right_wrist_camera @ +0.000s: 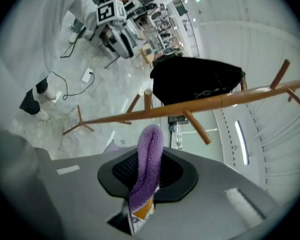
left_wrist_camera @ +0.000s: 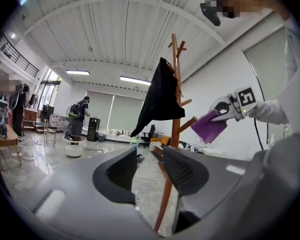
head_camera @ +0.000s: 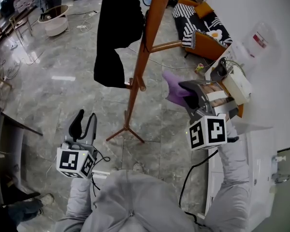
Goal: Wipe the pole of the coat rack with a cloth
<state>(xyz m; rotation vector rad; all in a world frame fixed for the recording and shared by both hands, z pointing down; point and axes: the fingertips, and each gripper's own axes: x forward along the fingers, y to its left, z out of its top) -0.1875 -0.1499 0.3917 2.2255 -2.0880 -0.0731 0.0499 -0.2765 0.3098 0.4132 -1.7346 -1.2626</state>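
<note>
The wooden pole (head_camera: pixel 140 66) of the coat rack stands on the grey marble floor (head_camera: pixel 53 95), with a black garment (head_camera: pixel 116 28) hanging from its upper pegs. Just right of it, not touching, the purple cloth (head_camera: pixel 174 88) is clamped in the right gripper (head_camera: pixel 188 93). An orange tag (right_wrist_camera: pixel 141 210) on the cloth is too small to read. The left gripper (head_camera: pixel 83 122) is low at the left, its jaws apart and empty. The marker cubes (head_camera: pixel 208 132) bear only black-and-white squares.
</note>
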